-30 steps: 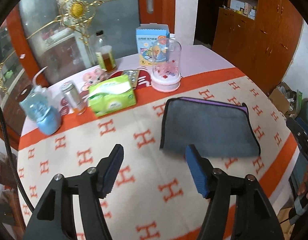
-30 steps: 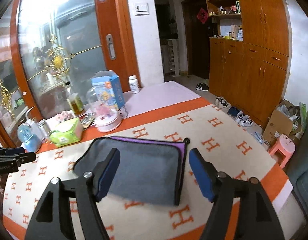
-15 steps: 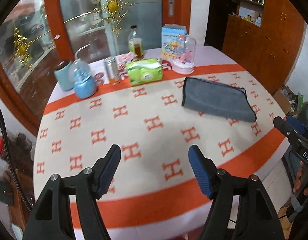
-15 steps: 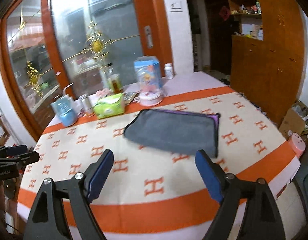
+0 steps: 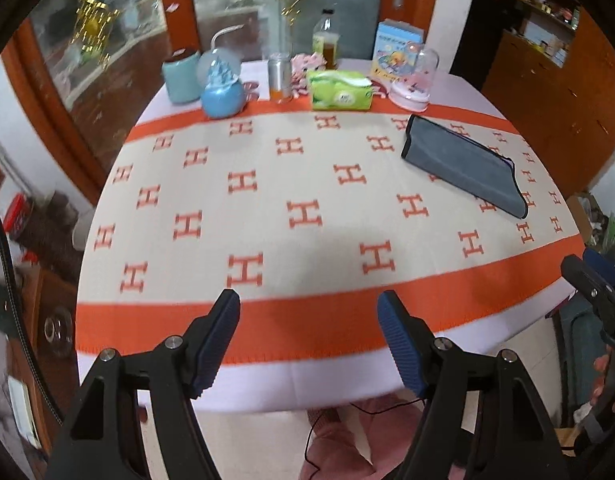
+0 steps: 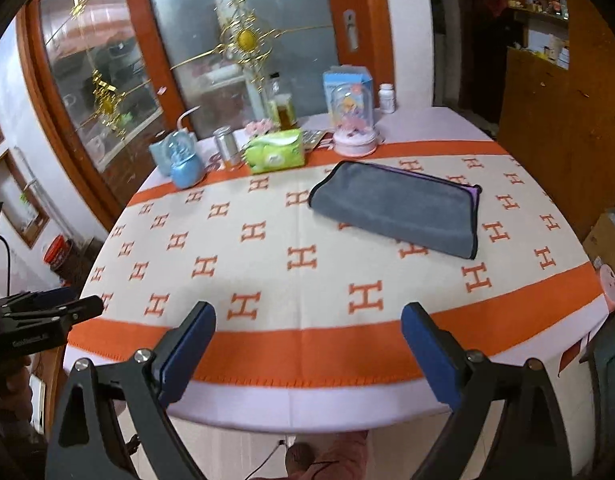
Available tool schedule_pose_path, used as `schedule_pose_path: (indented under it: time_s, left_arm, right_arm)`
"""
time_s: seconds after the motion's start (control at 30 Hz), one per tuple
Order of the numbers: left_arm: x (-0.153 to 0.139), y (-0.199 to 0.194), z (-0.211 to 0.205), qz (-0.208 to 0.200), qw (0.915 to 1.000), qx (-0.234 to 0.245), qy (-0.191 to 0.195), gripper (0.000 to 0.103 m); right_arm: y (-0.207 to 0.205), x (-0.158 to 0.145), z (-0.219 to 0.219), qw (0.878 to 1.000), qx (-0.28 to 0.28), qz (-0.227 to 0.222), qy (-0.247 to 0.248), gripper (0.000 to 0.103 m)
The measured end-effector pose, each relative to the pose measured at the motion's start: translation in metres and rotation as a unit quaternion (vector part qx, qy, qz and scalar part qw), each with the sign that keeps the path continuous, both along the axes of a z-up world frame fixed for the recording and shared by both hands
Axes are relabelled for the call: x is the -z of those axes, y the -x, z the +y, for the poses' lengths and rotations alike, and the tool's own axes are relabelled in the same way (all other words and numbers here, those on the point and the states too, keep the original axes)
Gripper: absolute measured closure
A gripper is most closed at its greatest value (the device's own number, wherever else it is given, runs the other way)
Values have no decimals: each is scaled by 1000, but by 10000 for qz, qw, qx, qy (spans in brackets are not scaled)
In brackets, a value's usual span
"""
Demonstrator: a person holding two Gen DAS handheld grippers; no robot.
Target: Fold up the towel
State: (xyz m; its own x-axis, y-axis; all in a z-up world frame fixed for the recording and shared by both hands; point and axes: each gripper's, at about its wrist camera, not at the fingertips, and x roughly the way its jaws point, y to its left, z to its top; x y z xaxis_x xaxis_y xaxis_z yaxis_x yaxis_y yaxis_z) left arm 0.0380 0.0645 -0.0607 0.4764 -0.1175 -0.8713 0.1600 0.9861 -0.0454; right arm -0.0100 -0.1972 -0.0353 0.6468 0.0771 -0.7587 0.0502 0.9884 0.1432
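A grey towel with a purple inner side lies folded into a flat rectangle on the right part of the table; it also shows in the right wrist view. My left gripper is open and empty, held above the table's near edge, far from the towel. My right gripper is open and empty, also back over the near edge. Each gripper shows at the side of the other's view.
The round table carries an orange and cream H-pattern cloth. Along its far edge stand a green tissue pack, a blue snow globe, a metal can, a glass dome, a blue box and bottles. Wooden cabinets stand on the right.
Both grippers have pulled back from the folded towel to beyond the table's near edge. The towel lies still on the table.
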Motion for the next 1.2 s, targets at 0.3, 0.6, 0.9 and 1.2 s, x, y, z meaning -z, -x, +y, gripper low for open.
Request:
schedule_pose_path:
  time_s: [0.3, 0.6, 0.9, 1.2]
  left_arm:
    - [1, 15, -15, 189, 9991, -371, 85, 25]
    - [-17, 27, -57, 10, 9979, -631, 138, 24]
    - [-44, 39, -85, -423, 9968, -670, 126, 14]
    - [-62, 38, -84, -909, 9915, -927, 117, 3]
  right_arm:
    - [3, -4, -3, 9989, -466, 68, 7, 4]
    - [3, -8, -23, 9959, -841, 335, 18, 3]
    - [3, -26, -38, 9942, -967, 456, -110, 3]
    - [7, -40, -41, 9979, -569, 217, -226, 3]
